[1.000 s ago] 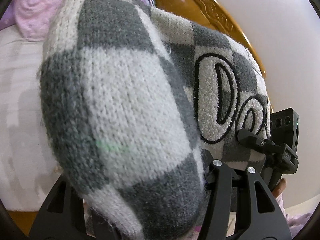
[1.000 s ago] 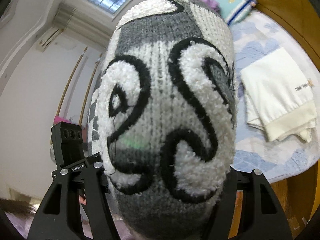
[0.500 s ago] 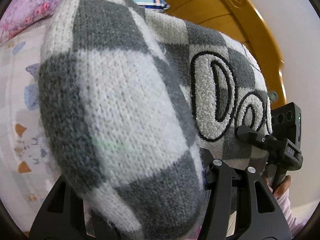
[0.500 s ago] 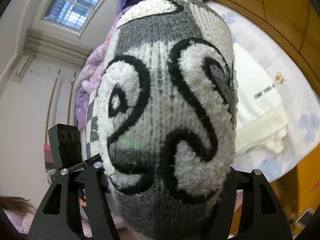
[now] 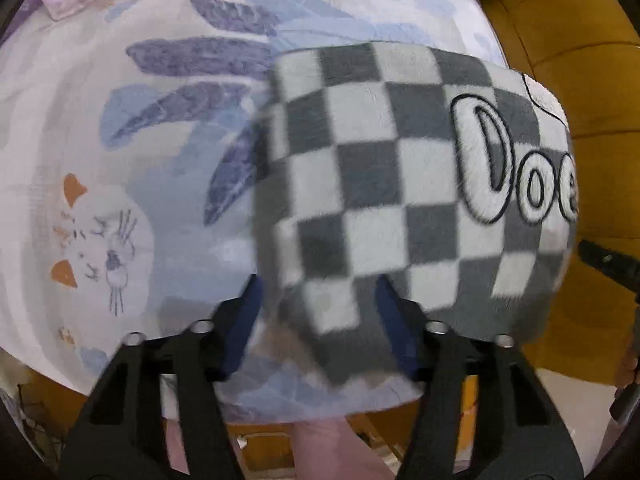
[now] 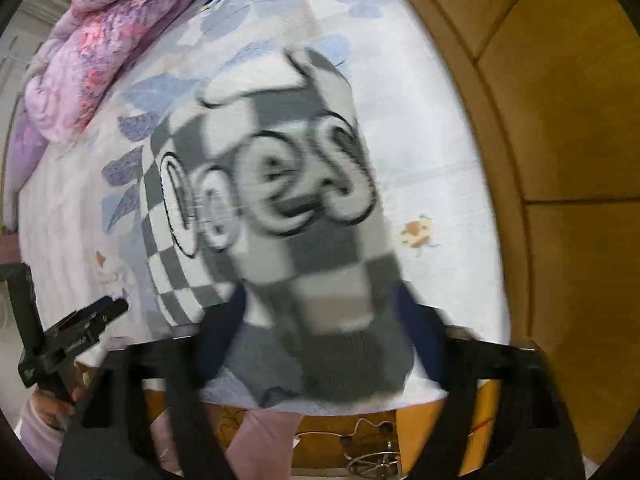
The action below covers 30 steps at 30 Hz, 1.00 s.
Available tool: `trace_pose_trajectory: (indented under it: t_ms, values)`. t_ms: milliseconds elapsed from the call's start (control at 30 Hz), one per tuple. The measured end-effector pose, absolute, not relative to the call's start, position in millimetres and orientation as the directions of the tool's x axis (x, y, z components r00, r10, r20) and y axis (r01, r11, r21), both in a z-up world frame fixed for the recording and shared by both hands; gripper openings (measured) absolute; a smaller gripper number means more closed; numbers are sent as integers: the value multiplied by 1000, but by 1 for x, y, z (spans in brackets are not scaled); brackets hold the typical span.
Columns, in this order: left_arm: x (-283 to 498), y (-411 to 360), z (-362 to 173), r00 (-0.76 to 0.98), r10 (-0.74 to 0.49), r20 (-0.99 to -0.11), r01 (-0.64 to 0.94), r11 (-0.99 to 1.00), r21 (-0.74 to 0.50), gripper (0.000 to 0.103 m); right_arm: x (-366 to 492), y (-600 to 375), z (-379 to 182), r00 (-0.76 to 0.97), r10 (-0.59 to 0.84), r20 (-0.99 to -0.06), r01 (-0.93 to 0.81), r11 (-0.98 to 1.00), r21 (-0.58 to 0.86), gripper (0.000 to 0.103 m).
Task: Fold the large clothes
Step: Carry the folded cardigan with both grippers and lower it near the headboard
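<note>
I hold the sweater [image 5: 384,200] over the bed [image 5: 120,120], both tongs [image 5: 320,320] [image 6: 320,320] just closing, pinching its edge. It looks thick, soft and floppy, so I'd keep hold of that edge.

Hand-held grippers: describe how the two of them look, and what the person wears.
Each hand-held gripper, left and right, has a matte black frame with triangular cut-outs and silver bolts, ending in two dark blue finger pads. Seen from the right wrist, the left unit carries small white lettering, too blurred to read. The person wears a pale pink sleeve.
</note>
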<state>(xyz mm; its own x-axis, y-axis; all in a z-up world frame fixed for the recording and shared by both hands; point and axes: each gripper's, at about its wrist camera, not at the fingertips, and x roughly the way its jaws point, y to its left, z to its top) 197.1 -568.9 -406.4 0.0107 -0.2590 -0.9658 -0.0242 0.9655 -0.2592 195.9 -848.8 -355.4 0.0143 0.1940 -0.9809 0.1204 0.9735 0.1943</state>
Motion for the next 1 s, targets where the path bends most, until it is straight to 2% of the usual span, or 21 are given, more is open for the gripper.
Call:
trace_pose_trajectory:
  t_ms: [33, 67, 167, 200, 267, 333, 433, 500, 533, 567, 600, 633, 700, 1000]
  values:
    - [198, -572, -407, 21, -247, -969, -9, 969, -247, 45, 200, -841, -357, 3, 220, -975, 92, 971, 220, 29]
    - [199, -572, -410, 22, -233, -972, 1, 973, -233, 45, 204, -835, -361, -3, 213, -977, 74, 974, 212, 24]
    - [206, -580, -448, -18, -239, -971, -5, 971, -239, 37, 216, -830, -387, -13, 131, -991, 55, 990, 130, 24]
    - [214, -589, -471, -40, -246, -968, -16, 969, -246, 37, 221, -835, -404, -32, 131, -991, 95, 987, 127, 26]
    - [223, -601, -482, -26, -230, -973, -5, 973, -230, 39, 224, -846, -421, -19, 140, -990, 158, 978, 135, 28]
    - [229, -606, -478, -13, -190, -982, 10, 982, -190, 39, 221, -840, -412, 26, 115, -993, 93, 989, 117, 30]
    - [227, -603, -469, -32, -191, -981, 34, 981, -192, 39, 214, -841, -403, 20, 102, -995, 118, 988, 104, 35]
    - [225, -599, -455, -10, -170, -985, 73, 983, -170, 44, 209, -842, -395, 17, 86, -996, 144, 986, 88, 49]
    - [224, -599, -448, -1, -151, -989, 79, 985, -151, 64, 204, -842, -386, 26, 83, -996, 169, 982, 86, 55]
    - [223, -595, -439, 14, -128, -992, 80, 989, -126, 71, 198, -843, -375, 52, 124, -991, 197, 971, 132, 64]
    - [222, -592, -428, 33, -136, -990, 83, 988, -133, 71, 192, -842, -364, 85, 174, -981, 225, 956, 189, 70]
    - [222, -589, -421, 44, -149, -988, 86, 986, -145, 71, 187, -841, -356, 106, 193, -976, 242, 946, 213, 73]
    - [219, -578, -398, 78, -166, -983, 101, 982, -157, 72, 177, -829, -334, 141, 196, -970, 256, 940, 227, 83]
    - [194, -513, -291, 254, -224, -941, 239, 957, -163, 85, 130, -710, -242, 340, 93, -936, 290, 936, 198, 91]
